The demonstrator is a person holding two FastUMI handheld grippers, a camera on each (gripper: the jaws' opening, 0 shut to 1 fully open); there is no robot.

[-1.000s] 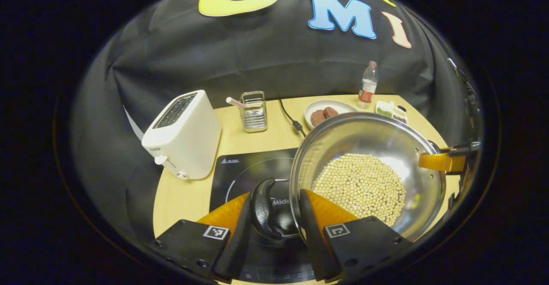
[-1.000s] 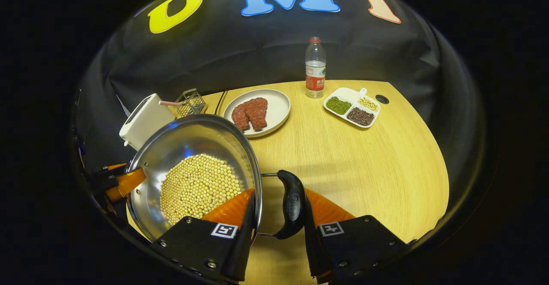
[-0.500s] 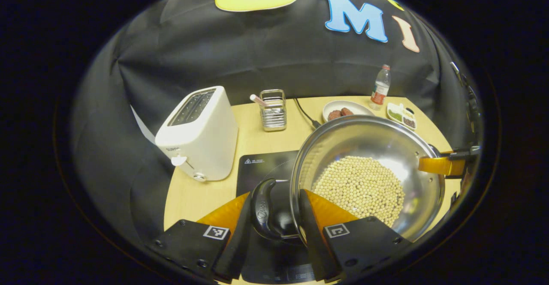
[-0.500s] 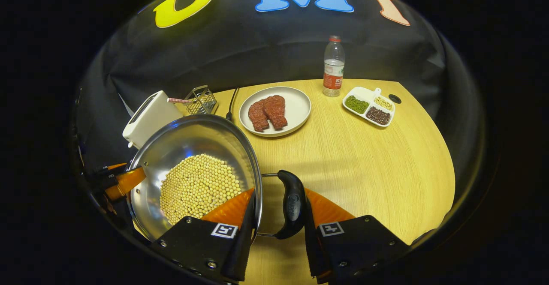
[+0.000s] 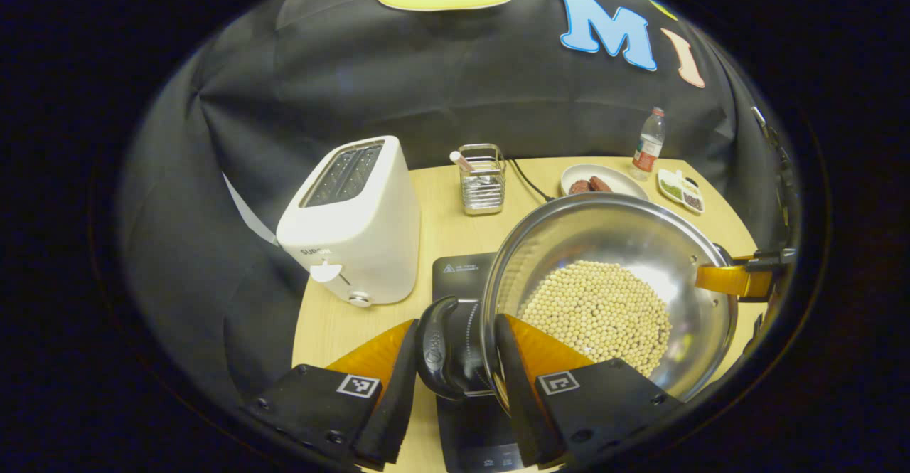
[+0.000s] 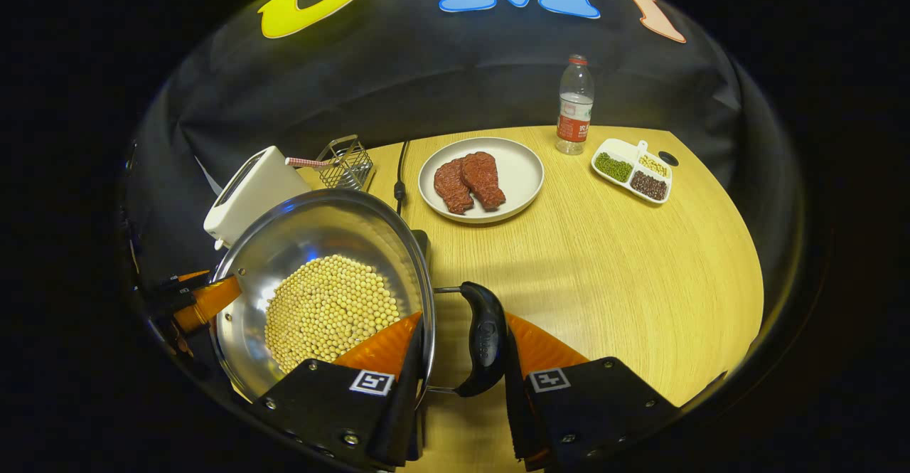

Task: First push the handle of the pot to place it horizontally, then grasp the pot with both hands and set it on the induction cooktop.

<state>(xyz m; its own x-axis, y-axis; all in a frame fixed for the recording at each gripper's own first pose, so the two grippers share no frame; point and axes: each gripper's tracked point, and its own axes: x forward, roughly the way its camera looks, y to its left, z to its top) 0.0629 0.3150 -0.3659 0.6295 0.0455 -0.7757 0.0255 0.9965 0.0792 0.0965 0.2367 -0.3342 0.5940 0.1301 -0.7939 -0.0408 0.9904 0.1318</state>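
In the left gripper view, a white toaster (image 5: 352,224) stands at nine o'clock of the pot (image 5: 604,288), with a wire caddy (image 5: 482,188) behind at eleven o'clock. The black induction cooktop (image 5: 462,281) lies partly under the pot's left edge, on the desk (image 5: 320,323). The left claw (image 5: 451,373) is closed around the pot's left black handle (image 5: 435,348), one finger outside it and one against the pot wall. The pot is carried between both claws, above the cooktop's right part, not yet set down.

In the right gripper view, the right claw (image 6: 462,373) is likewise clamped on the right handle (image 6: 485,338), at three o'clock of the pot. Farther right sit a plate of meat (image 6: 482,180), a bottle (image 6: 573,107) and a divided dish (image 6: 631,171).

The steel pot looks stiff and smooth, and its load of pale beans (image 5: 597,313) probably makes it heavy (and loose beans shift), so the two side handles are the right holds, kept level.
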